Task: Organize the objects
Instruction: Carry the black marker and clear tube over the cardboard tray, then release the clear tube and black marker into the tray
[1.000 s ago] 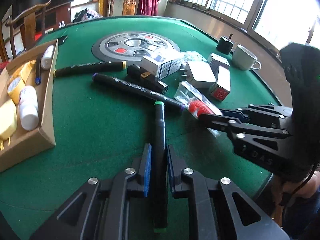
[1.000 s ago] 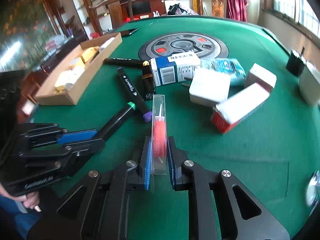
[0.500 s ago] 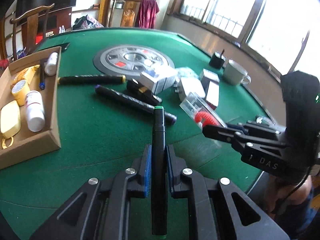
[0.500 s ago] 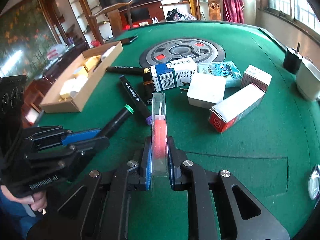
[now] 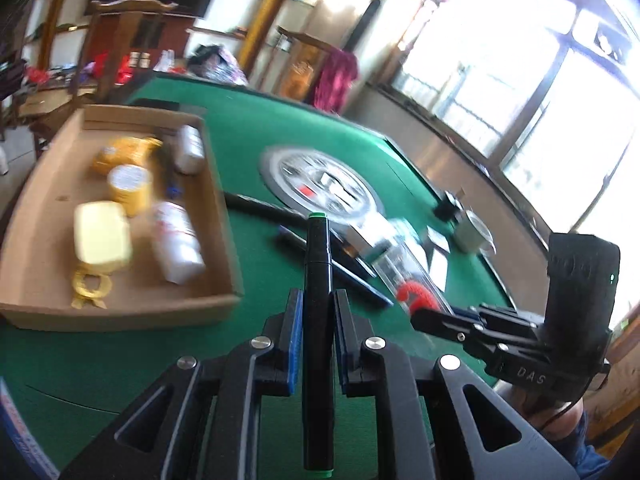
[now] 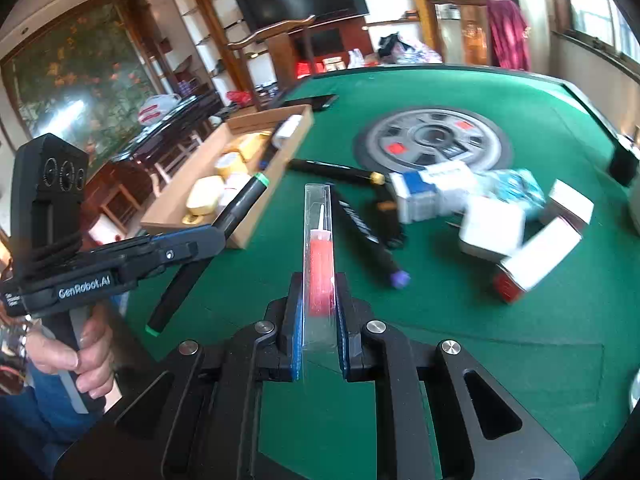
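My left gripper is shut on a black marker with green ends, held above the green table, its tip pointing past the right front corner of the cardboard tray. The same marker shows in the right wrist view, next to the tray. My right gripper is shut on a clear plastic case with a red item inside, held above the table. That case shows in the left wrist view, right of the marker.
The tray holds a yellow block, a white bottle and tape rolls. Black markers, a blue-white box, white boxes and a red-ended box lie on the felt. A round grey panel sits mid-table. A cup stands far right.
Both grippers have lifted with their objects. The left one has swung left with the marker, so the tray is now close ahead. The right one has turned left too.
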Demonstrator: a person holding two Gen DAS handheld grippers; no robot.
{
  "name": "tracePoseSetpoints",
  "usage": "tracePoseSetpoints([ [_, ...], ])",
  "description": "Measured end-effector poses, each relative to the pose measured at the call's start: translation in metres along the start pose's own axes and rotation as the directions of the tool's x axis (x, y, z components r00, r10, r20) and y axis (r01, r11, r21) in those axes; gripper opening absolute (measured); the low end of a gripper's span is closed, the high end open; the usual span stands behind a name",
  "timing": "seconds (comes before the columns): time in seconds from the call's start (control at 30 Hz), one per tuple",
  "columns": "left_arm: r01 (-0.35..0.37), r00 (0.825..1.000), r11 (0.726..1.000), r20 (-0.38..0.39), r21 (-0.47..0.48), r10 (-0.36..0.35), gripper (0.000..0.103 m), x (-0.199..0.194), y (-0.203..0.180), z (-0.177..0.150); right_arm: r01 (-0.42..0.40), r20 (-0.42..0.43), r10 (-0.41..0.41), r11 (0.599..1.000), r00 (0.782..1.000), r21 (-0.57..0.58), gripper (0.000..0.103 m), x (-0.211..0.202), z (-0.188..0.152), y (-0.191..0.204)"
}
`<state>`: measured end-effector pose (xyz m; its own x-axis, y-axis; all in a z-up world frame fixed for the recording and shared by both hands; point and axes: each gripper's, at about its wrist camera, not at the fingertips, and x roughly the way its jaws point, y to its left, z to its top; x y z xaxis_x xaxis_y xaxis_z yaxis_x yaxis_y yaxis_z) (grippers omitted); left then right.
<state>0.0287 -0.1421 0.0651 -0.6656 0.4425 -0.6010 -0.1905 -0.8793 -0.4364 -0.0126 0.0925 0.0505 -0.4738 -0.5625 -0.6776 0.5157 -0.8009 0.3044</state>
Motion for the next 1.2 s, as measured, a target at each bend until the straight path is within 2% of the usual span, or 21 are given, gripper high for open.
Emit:
tracePoseSetpoints([
  [0.2,-0.062,0.995,0.992,0.067,-0.114,0.07,0.013,-0.031,0.06,0.016,-0.056,-0.035,0.055,0.998,0.998,-0.041,0.013,0.029,0.025,0.037],
  [0.43,-0.151,0.983,0.965,0.066,-0.214,0.169,0.013,-0.034,0.119,0.032,-0.118,-0.075,0.112,0.99,0.991,-0.074,0.013,0.08,0.051,0.087],
  [0.57,-0.182,0.978,0.948,0.053,-0.26,0.202,0.013,-0.027,0.143,0.041,-0.116,-0.081,0.109,0.99,0.991,-0.082,0.013,0.108,0.063,0.108],
  [0.7,-0.204,0.974,0.934,0.035,-0.292,0.224,0.013,-0.014,0.161,0.046,-0.116,-0.113,0.108,0.991,0.988,-0.069,0.013,0.139,0.078,0.12],
  [0.87,-0.239,0.968,0.918,-0.003,-0.316,0.251,0.013,0.004,0.177,0.05,-0.07,-0.124,0.063,0.996,0.99,-0.057,0.013,0.165,0.087,0.122],
  [1.2,-0.286,0.955,0.911,-0.012,-0.296,0.296,0.013,0.011,0.186,0.053,-0.015,-0.134,0.008,0.999,0.991,-0.05,0.013,0.193,0.096,0.12],
])
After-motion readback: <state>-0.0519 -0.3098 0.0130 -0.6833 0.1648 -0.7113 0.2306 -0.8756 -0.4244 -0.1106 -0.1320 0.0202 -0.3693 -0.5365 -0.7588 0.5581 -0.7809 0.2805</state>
